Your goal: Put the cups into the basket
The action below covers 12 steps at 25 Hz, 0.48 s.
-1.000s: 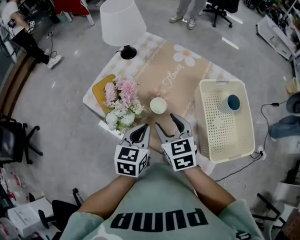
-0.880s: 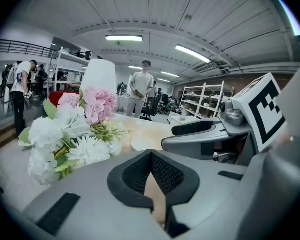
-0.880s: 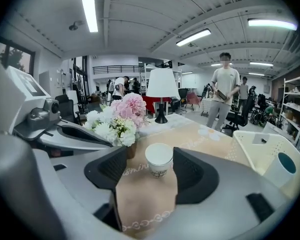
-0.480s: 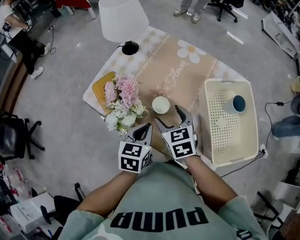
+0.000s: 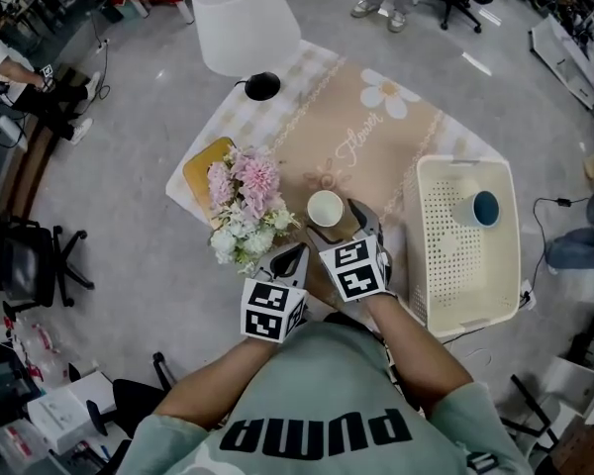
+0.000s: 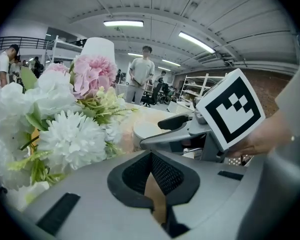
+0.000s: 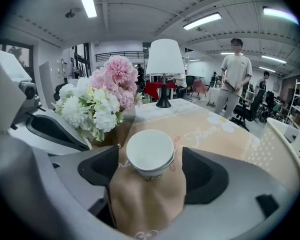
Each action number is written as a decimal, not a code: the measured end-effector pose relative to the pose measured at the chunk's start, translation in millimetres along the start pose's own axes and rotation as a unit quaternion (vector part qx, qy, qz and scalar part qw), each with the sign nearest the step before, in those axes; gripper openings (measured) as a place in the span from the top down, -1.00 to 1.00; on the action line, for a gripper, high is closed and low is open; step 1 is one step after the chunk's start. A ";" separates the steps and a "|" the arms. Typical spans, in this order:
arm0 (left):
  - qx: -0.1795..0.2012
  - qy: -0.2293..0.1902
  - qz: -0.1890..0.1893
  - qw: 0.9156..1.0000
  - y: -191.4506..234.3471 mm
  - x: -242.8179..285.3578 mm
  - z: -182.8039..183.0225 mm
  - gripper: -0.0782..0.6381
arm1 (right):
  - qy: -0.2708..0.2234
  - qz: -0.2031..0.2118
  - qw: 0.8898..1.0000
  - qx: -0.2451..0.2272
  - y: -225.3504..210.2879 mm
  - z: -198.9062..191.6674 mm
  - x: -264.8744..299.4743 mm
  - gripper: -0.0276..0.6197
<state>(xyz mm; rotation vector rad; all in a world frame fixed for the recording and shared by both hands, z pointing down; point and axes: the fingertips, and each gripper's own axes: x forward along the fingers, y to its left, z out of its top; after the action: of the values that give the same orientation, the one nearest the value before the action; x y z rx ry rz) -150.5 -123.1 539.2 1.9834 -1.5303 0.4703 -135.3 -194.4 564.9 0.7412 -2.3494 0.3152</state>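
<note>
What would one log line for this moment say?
right tool: open, jaws just widening, white cup framed between them, untouched | left tool: shut, empty | basket: holds blue-lined cup

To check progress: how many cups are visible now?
2. One white cup stands on the tablecloth beside the flowers; one blue-lined cup lies in the basket. The flowers might hide another.

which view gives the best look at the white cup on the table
The right gripper view: the white cup sits close and centred, framed by the right tongs, whose jaws have just been opening and don't touch it. The head view shows the cup small from above; the left gripper view shows only its rim.
</note>
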 end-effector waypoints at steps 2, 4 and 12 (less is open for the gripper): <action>0.001 0.003 0.000 1.000 1.7 3.0 -0.9 0.78 | 0.005 0.000 1.000 -0.001 -1.9 -2.6 7.4 -0.25; 0.003 0.008 -0.001 1.000 3.6 6.6 -2.5 0.78 | 0.012 0.000 1.000 -0.001 -3.1 -4.8 13.6 -0.25; 0.006 0.019 -0.011 1.000 5.8 12.9 -5.2 0.78 | 0.019 -0.003 1.000 -0.011 -3.2 -7.6 27.8 -0.25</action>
<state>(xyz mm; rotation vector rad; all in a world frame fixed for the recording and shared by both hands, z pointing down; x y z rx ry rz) -152.1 -130.5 552.3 1.9873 -1.4840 0.5081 -147.1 -205.9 588.8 0.7249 -2.3112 0.2985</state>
